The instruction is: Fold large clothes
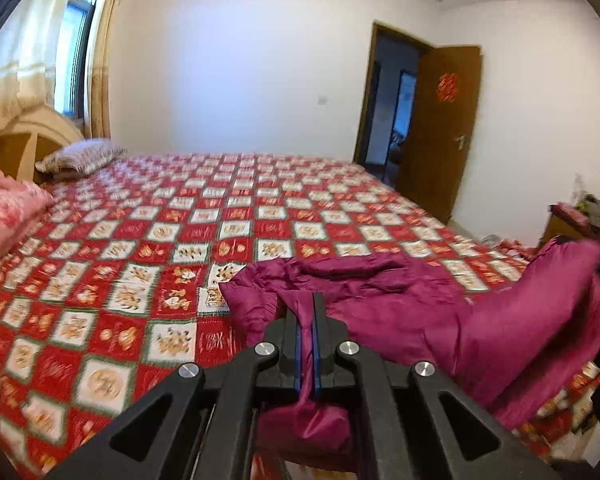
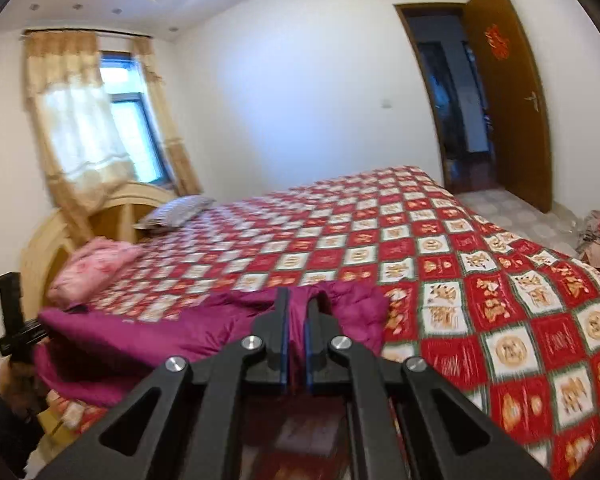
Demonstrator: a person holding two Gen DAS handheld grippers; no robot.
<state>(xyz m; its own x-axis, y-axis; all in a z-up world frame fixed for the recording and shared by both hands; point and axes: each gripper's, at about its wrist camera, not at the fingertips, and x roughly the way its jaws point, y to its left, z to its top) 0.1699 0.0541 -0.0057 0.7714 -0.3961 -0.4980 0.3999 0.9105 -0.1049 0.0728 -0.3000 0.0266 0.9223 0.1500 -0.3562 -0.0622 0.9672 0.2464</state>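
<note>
Fabric fills both pairs of jaws, and the views show it one after the other.

From the left wrist, our left gripper [image 1: 307, 300] is closed tight on a pinch of the magenta jacket [image 1: 400, 304], with a fold of it squeezed between the blue pads [image 1: 298, 344] and a loose lobe hanging below them. The rest of the garment lies rumpled on the red-and-white quilt [image 1: 140, 272] near the bed's near edge, and a raised hump of it climbs toward the right border, where our other hand lifts it. The pink bedding [image 1: 8, 216] and the pillow [image 1: 80, 156] sit well apart at the headboard end.

From the right wrist, our right gripper [image 2: 298, 300] is likewise clamped on a puffy edge of the jacket, which bulges to either side of the fingers. The garment stretches away to the left, where the other tool [image 2: 14, 316] is visible at its far end. Beyond it the quilt is bare as far as the open door [image 2: 508, 104].

We judge the step to be lifting the jacket by two points to spread it. To do it well we should keep both hands level and draw them apart until the cloth between them hangs smooth, then lay it flat on the open quilt. Slippery padded fabric could creep out of a shallow pinch, so we should avoid jerking.
</note>
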